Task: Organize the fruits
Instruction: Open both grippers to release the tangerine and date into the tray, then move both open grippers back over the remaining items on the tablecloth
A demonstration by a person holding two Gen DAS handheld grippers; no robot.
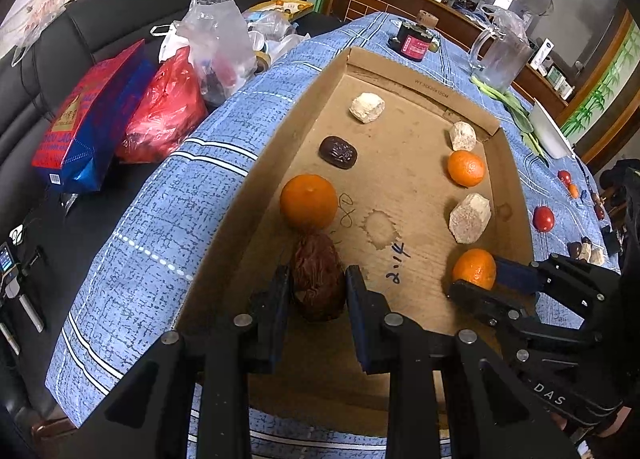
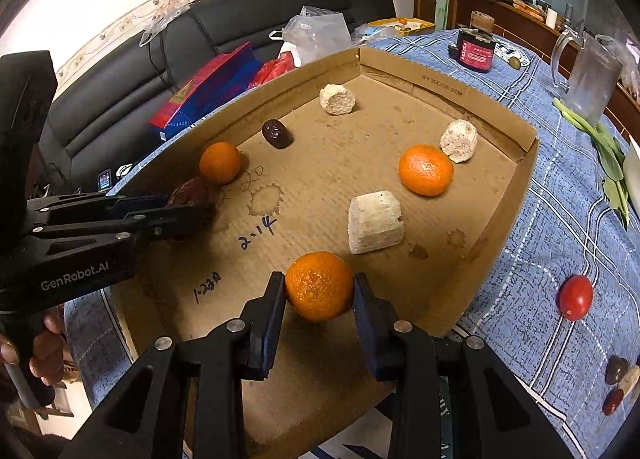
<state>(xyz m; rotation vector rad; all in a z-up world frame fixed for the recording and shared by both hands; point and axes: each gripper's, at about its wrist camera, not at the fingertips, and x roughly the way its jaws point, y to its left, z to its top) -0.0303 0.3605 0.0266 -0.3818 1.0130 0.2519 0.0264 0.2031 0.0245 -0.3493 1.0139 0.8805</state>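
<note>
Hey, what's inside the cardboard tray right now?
Inside the cardboard tray: three oranges, three pale chunks, one dark date and a wrinkled reddish-brown fruit. The hand-held grippers cover parts of the tray floor.

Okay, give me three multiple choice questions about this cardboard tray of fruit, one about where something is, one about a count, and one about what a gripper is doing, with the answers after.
1. Where is the red tomato?
A. In the cardboard tray
B. On the blue tablecloth outside the tray
C. In the glass jug

2. How many oranges are in the cardboard tray?
A. One
B. Three
C. Five

3. What is the right gripper doing?
A. Closed on an orange
B. Open above a pale block
C. Holding a tomato

Answers:
1. B, it lies on the blue tablecloth beside the tray's right wall.
2. B, one orange is between the right gripper's fingers, one sits by the right wall and one by the left wall.
3. A, both pads touch the orange's sides.
</note>
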